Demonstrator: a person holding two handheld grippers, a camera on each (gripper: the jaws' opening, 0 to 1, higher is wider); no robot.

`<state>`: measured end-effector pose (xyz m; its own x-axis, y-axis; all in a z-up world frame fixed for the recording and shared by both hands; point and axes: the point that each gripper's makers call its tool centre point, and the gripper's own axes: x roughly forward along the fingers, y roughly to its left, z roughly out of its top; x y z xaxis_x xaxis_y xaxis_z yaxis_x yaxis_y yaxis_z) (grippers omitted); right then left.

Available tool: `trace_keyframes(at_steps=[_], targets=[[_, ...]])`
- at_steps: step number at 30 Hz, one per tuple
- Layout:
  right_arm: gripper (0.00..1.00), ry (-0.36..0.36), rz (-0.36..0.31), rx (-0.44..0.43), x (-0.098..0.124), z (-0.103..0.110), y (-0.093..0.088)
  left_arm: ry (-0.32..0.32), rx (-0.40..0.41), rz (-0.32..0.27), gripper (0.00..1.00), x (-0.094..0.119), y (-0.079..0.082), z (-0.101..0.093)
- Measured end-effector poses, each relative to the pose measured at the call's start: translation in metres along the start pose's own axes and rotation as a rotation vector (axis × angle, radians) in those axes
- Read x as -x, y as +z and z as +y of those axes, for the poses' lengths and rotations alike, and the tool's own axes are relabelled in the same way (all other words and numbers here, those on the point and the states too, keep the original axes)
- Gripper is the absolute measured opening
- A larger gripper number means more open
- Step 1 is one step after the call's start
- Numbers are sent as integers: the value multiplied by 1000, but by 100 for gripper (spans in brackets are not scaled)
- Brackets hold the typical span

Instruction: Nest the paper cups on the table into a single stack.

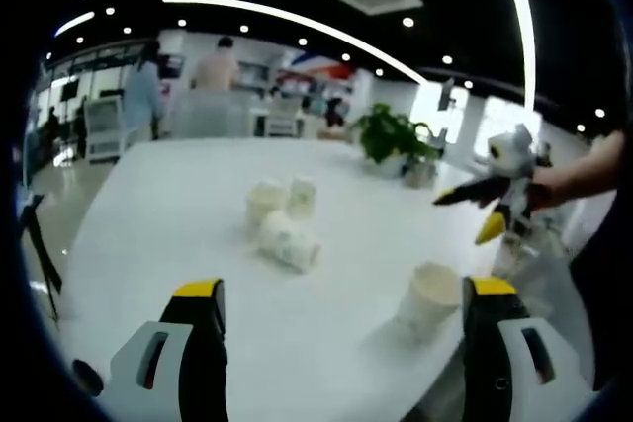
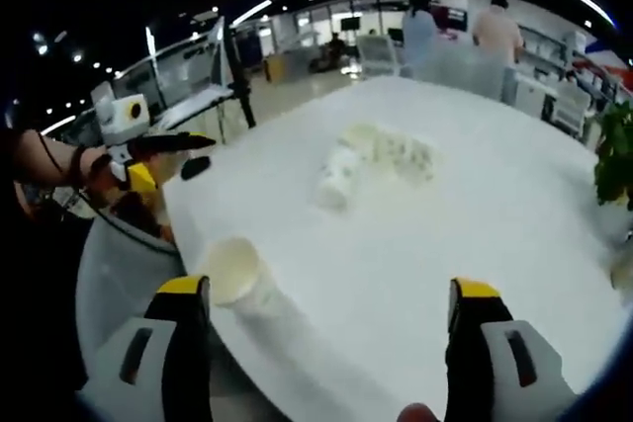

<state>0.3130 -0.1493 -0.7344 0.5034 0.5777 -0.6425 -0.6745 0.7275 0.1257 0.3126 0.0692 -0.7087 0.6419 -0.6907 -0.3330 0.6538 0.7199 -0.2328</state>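
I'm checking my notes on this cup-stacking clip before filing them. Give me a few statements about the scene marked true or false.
1. One paper cup lies on its side on the white table. True.
2. All the cups are already nested in one stack. False: a lone cup stands near the table edge, apart from the cluster of two upright cups and the tipped one.
3. The left gripper is clamped on a cup. False: its jaws stand open and empty.
4. A potted plant sits at the table's far side. True.
5. The right gripper is open. True.
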Motion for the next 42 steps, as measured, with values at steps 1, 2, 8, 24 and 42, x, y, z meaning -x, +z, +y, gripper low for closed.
trace_keyframes(at_steps=[1,2,8,24,42], targets=[[98,-1,-4,-1,0,0,1,-3,-2,1,100,-2,1,2],[98,-3,-7,-6,0,0,2,-4,-4,1,100,-3,2,5],[98,-19,-13,-16,-3,-1,6,-28,-17,8,100,-13,8,18],[97,-78,-41,-24,-5,-2,28,-95,-60,30,100,-56,20,63],[97,-182,-1,-64,28,-1,12,-226,-47,65,98,-122,3,75]])
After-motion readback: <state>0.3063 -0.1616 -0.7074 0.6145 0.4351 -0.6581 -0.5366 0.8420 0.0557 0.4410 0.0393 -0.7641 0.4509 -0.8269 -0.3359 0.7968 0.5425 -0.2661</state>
